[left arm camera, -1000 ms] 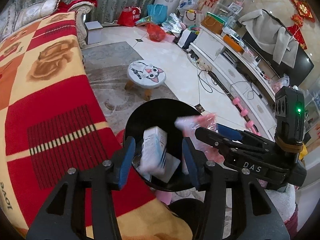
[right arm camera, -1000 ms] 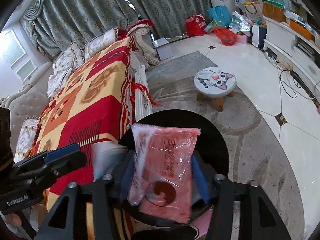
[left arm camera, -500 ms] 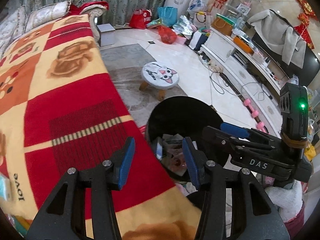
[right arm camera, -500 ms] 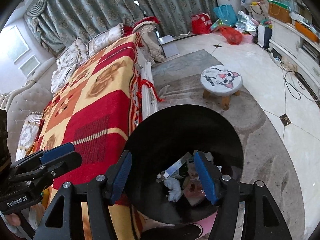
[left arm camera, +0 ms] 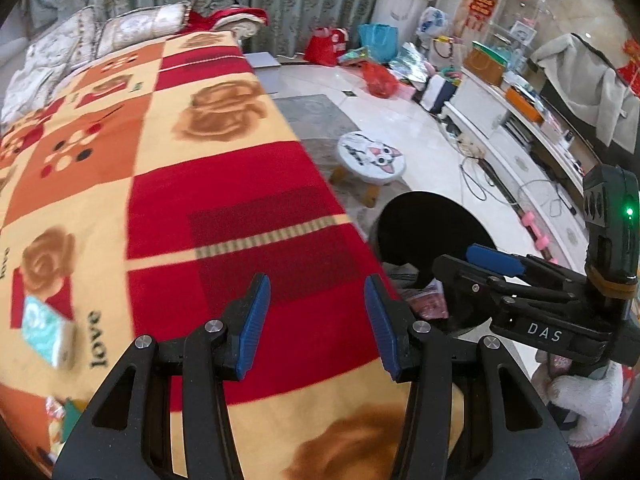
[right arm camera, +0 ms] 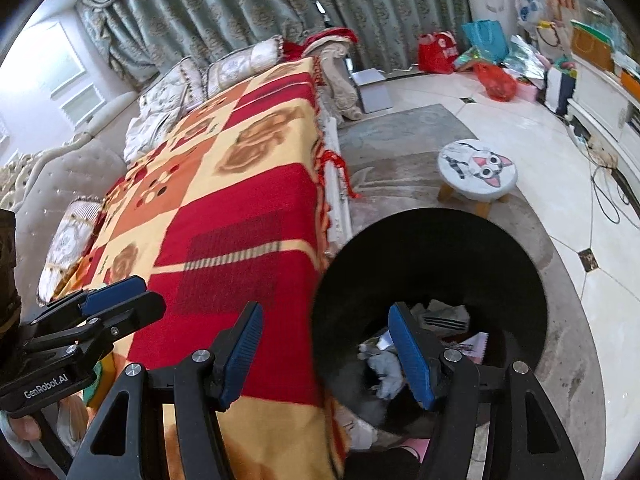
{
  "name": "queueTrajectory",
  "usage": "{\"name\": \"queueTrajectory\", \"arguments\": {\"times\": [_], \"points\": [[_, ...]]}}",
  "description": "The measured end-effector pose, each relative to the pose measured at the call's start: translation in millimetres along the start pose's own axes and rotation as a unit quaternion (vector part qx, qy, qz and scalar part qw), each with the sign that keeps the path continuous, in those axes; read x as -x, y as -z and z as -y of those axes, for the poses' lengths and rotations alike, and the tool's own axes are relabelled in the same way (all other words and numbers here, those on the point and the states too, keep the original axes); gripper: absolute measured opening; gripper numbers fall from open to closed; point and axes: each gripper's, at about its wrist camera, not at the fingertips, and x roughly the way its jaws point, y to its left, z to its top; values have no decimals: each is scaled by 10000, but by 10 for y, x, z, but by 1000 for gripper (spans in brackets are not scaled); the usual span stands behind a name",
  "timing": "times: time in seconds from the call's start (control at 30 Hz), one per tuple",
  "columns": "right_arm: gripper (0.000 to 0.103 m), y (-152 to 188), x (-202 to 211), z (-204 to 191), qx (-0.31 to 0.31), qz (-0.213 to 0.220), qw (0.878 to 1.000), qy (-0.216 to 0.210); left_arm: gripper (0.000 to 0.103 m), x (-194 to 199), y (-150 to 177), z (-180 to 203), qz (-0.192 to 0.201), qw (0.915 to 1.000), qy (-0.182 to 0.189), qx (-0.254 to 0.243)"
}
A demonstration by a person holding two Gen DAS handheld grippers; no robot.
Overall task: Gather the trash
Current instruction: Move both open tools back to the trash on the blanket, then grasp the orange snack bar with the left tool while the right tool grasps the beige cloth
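Observation:
A round black bin (right arm camera: pixel 432 252) stands on the floor beside the blanket-covered table (left arm camera: pixel 240 216) and holds several wrappers and papers (right arm camera: pixel 444 316). It also shows in the left wrist view (left arm camera: pixel 424 220), with a pink wrapper (left arm camera: pixel 428 304) inside. My left gripper (left arm camera: pixel 316 320) is open and empty over the blanket. My right gripper (right arm camera: pixel 326 354) is open and empty at the bin's near rim. A pale green packet (left arm camera: pixel 48 328) lies on the blanket at the left. A small wrapper (left arm camera: pixel 54 408) lies near the front edge.
A cat-face stool (right arm camera: pixel 476 168) stands on the rug beyond the bin. Bags (right arm camera: pixel 492 76) lie on the floor by the curtains. A white TV cabinet (left arm camera: pixel 520 152) with loose cables runs along the right. Cushions (right arm camera: pixel 240 64) lie at the far end.
Both grippers let go of their items, a white box and a pink wrapper, into the bin. Both then swung left over the blanket; the left one more.

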Motion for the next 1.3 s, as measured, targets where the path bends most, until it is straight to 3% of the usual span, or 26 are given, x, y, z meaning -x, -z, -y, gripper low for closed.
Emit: {"name": "queueTrajectory", "arguments": {"times": [0.27, 0.73, 0.97, 1.13, 1.3], "points": [[64, 92, -118, -551, 515, -179, 9980, -331, 47, 361, 256, -429, -59, 9997, -214, 59], [66, 388, -456, -1497, 1306, -772, 9834, -997, 47, 1000, 943, -1682, -346, 9932, -896, 653], [67, 541, -624, -1915, 1632, -1083, 9722, -1283, 47, 963, 1301, -2222, -718, 9853, -1148, 1040], [67, 653, -715, -2168, 1894, -1286, 9637, -1375, 47, 770, 1452, -2345, -1009, 9836, -1003, 1111], [67, 708, -742, -2415, 2198, -1362, 9534, -1556, 47, 689, 1472, -2449, -955, 9835, -920, 1226]]}}
